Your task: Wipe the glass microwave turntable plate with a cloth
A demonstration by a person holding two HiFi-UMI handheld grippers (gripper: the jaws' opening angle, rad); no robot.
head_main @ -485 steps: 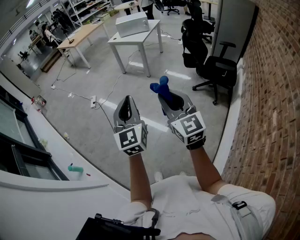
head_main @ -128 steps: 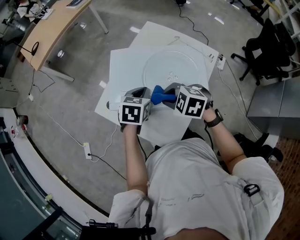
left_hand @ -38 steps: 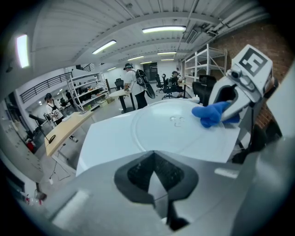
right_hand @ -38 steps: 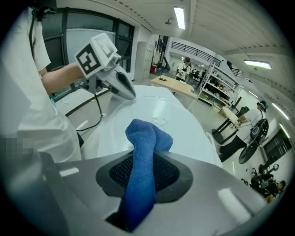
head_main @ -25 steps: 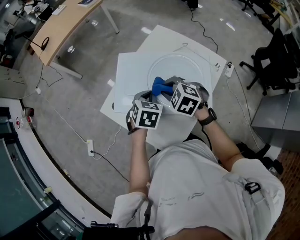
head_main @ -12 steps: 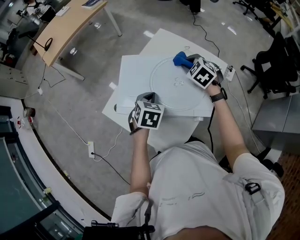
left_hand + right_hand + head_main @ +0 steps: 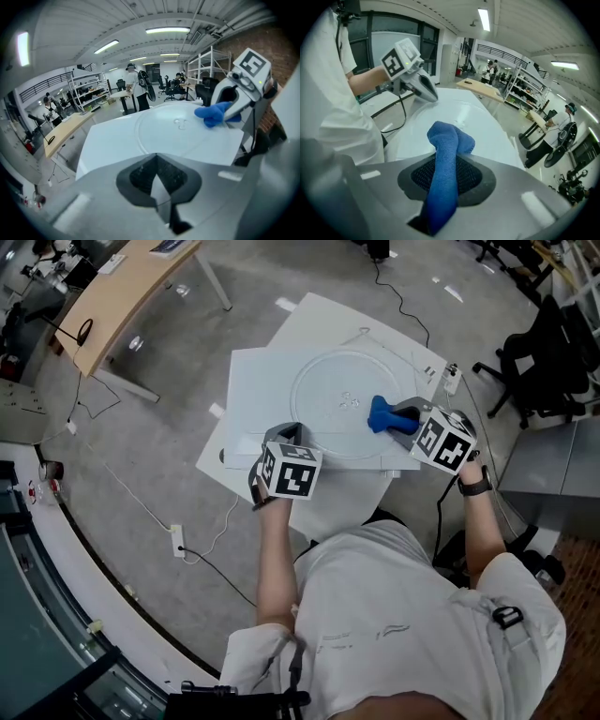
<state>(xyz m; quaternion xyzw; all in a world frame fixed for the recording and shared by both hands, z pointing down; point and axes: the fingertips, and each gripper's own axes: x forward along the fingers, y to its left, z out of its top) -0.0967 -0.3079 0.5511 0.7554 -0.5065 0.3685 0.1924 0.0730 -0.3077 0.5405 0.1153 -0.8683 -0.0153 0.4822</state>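
Where the plate (image 7: pixel 328 399) lies: flat in the middle of the white tabletop (image 7: pixel 258 381), clear glass, raised hub at its centre.
Cloth (image 7: pixel 382 414): blue, bunched, down on the plate's right half, between hub and right rim; it looks to be on the glass.
Right gripper (image 7: pixel 401 418): comes in low from the right, fingers (image 7: pixel 511 187) clamped on the cloth, a wad poking out ahead of the tips.
Left gripper (image 7: pixel 284 434): at the tabletop's near edge, just off the plate's near rim, fingers (image 7: pixel 93 197) closed with nothing between them; touching the top or not, I can't tell.
Step in hand: by my read, mid-wipe, right side of the glass.
Doing it well: lead with the wad and not the hard tips; press lightly and evenly; sweep in arcs from rim to hub so no band is missed; work round the hub bumps.
Watch for: the plate sliding or spinning on that smooth top, so the left gripper could steady the near rim.
Around: grey floor with a cable below, a wooden desk (image 7: pixel 122 296) well off to the left.
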